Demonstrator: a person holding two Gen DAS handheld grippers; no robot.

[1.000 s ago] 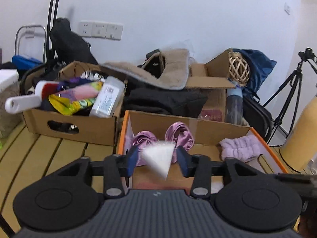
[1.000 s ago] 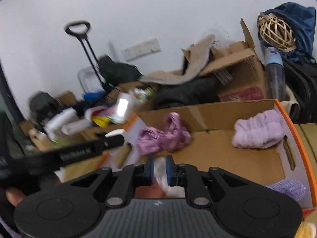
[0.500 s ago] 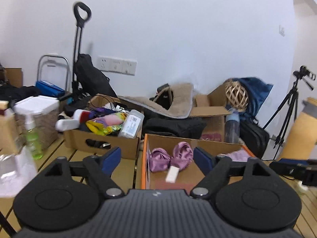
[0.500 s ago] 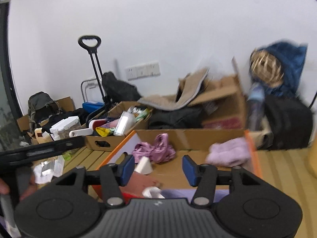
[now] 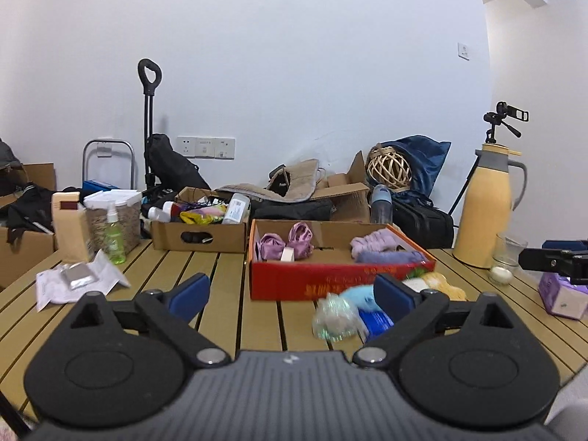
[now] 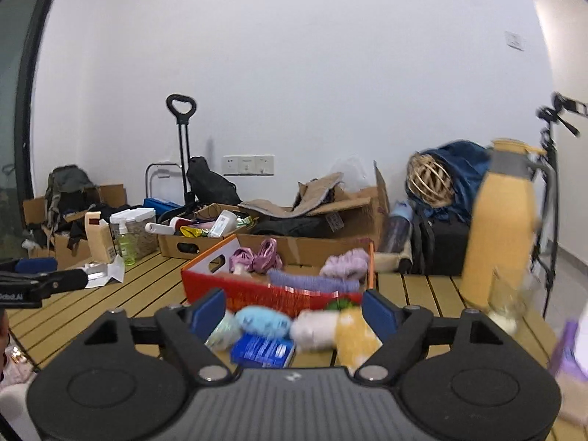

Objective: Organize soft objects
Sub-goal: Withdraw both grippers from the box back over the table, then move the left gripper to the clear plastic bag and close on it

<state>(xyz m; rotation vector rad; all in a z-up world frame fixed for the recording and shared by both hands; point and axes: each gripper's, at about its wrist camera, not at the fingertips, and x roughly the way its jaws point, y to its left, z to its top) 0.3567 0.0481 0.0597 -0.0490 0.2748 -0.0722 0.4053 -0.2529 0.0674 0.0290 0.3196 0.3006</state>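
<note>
Several soft things sorted, more waiting outside the box

Purple cloths lie gathered in your red box point(image 5: 294, 286) mid-table. Fluffy balls point(image 6: 261, 321) wait against its near wall, unsorted. Left gripper point(image 5: 290, 296) and right gripper point(image 6: 294, 310) hold nothing; their jaws have just been opening, now wide apart.

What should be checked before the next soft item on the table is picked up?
1. Left tool open, nothing between its fingers: ok.
2. Right tool open, nothing held: ok.
3. Red box has free floor space: ok.
4. Loose soft items in front of the box, such as the blue ball and yellow one: ok.
5. Which one to pick next: cannot tell.
</note>
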